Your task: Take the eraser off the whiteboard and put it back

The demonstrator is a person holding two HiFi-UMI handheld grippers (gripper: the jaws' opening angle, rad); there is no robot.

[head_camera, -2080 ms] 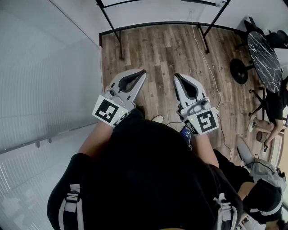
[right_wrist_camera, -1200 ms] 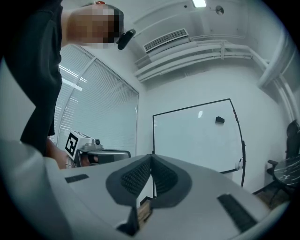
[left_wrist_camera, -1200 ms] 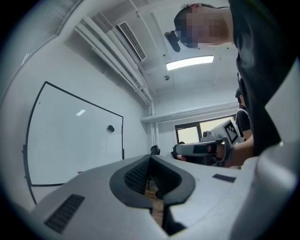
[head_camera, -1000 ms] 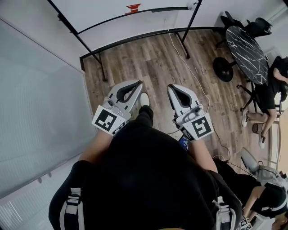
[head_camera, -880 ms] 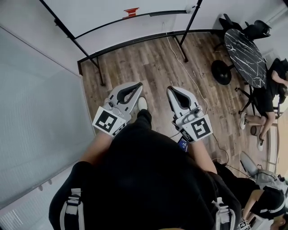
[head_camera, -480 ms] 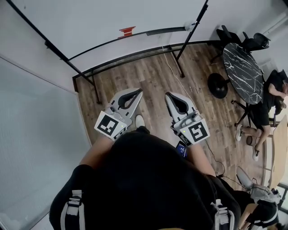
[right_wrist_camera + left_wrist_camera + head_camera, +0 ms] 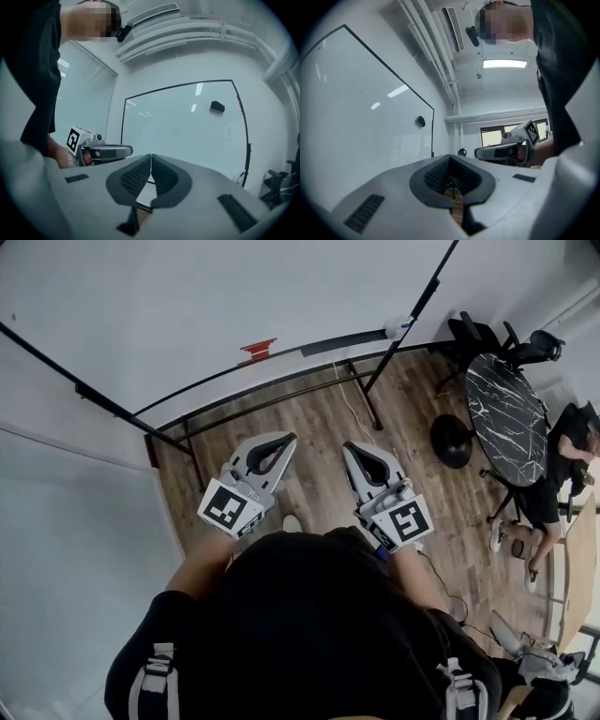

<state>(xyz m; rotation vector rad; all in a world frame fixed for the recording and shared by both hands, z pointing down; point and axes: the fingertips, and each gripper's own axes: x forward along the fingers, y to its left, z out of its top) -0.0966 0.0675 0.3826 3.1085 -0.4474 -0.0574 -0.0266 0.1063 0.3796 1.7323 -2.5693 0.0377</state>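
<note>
jaws closed and empty on the left gripper [image 7: 289,439] and right gripper [image 7: 349,447]; eraser [image 7: 217,107] stuck on the whiteboard [image 7: 183,126]

seen along its own jaws, the left gripper [image 7: 450,158] has its ribbed pads pressed together at the tip with nothing between them. only a sliver of wooden floor shows through the gap lower down. the right gripper [image 7: 151,156] is the same: pads meeting, nothing held.

in the head view both grippers are held level over the wooden floor [image 7: 319,418], side by side. the left one angles toward one o'clock and the right toward eleven o'clock, so the tips lean toward each other without touching. the whiteboard [image 7: 234,296] fills the twelve o'clock part of that view, its black lower rail curving beyond the tips.

the eraser is a small dark block on the white face, near the board's right edge. in the right gripper view it sits at about one o'clock from the jaws, well apart from them. in the left gripper view the eraser [image 7: 420,122] is at about eleven o'clock, also well apart.

a small red thing [image 7: 258,350] sits by the rail at about eleven o'clock from the left gripper; what it is i cannot tell. toward two o'clock in the head view stands a round dark table [image 7: 506,395], with a seated person [image 7: 562,451] beside it.
</note>
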